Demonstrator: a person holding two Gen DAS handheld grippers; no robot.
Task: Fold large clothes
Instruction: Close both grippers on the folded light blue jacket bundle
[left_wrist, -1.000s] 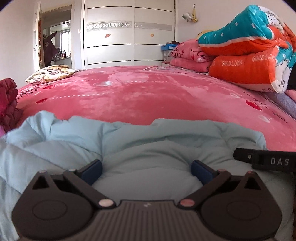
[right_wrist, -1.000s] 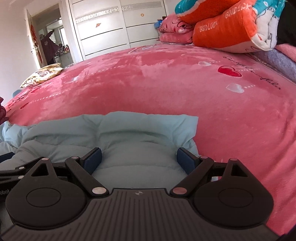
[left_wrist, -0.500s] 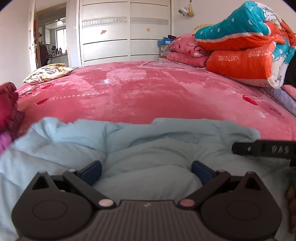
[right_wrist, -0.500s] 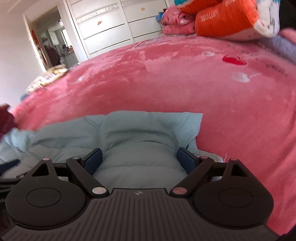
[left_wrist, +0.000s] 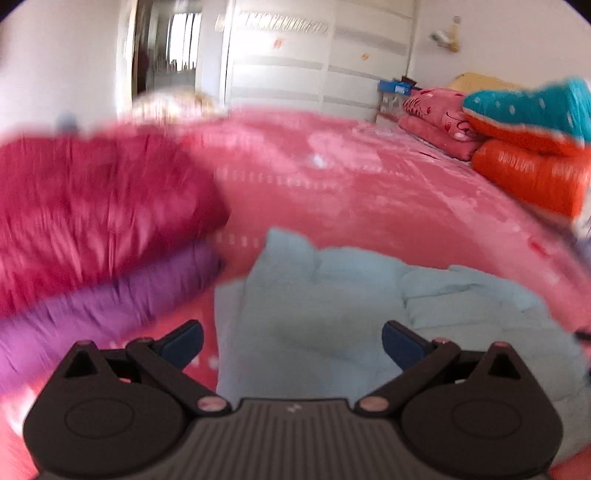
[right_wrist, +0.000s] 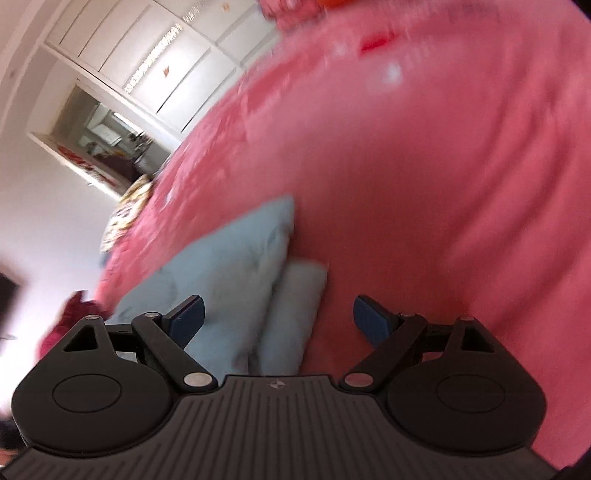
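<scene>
At lower centre of both views, the left gripper (left_wrist: 291, 341) and right gripper (right_wrist: 279, 315) are held wide apart — empty — over the pale blue garment (left_wrist: 332, 314).

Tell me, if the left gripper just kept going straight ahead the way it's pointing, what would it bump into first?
Probably the light blue jacket lying on the pink bedspread. It fills the gap between the open left gripper fingers. The picture is blurred, so depth is uncertain.

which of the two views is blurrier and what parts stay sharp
Both are motion-smeared: in the left wrist view the red garment and purple garment streak most, while the light blue jacket is soft; the right wrist view is tilted, with the pink bedspread smeared. Only the fingers stay sharp.
</scene>
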